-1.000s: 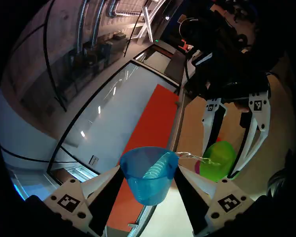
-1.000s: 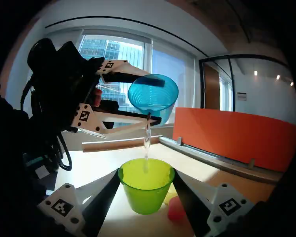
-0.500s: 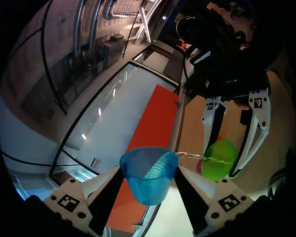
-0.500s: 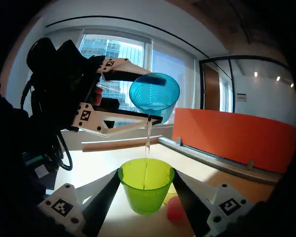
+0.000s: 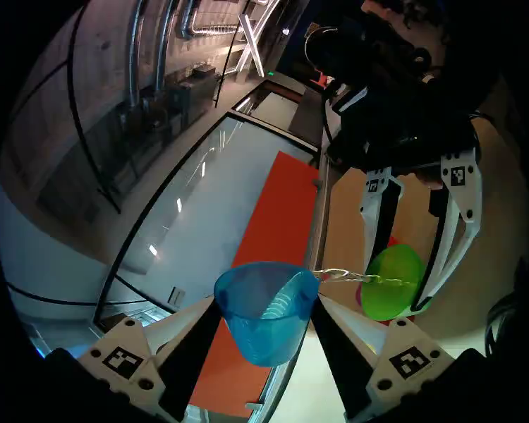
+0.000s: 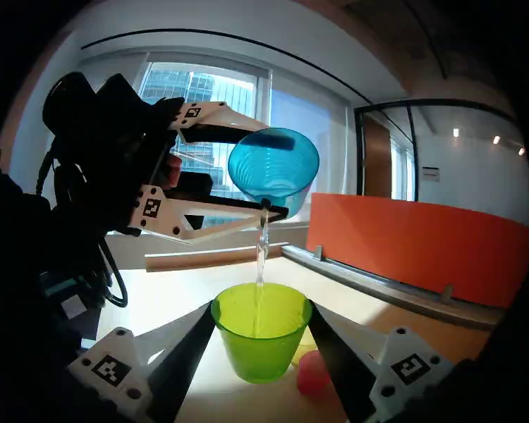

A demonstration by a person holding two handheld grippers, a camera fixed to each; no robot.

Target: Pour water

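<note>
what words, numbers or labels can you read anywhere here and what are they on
No text can be read anywhere.
wall sign past the glass door: too small to read.
small plate on the white wall: blurred, unreadable.
black-and-white square tags: coded patterns, no letters or numbers.
blue cup and green cup: no print visible.

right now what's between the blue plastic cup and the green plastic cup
A thin water stream from blue plastic cup into green plastic cup, right gripper view.
</note>
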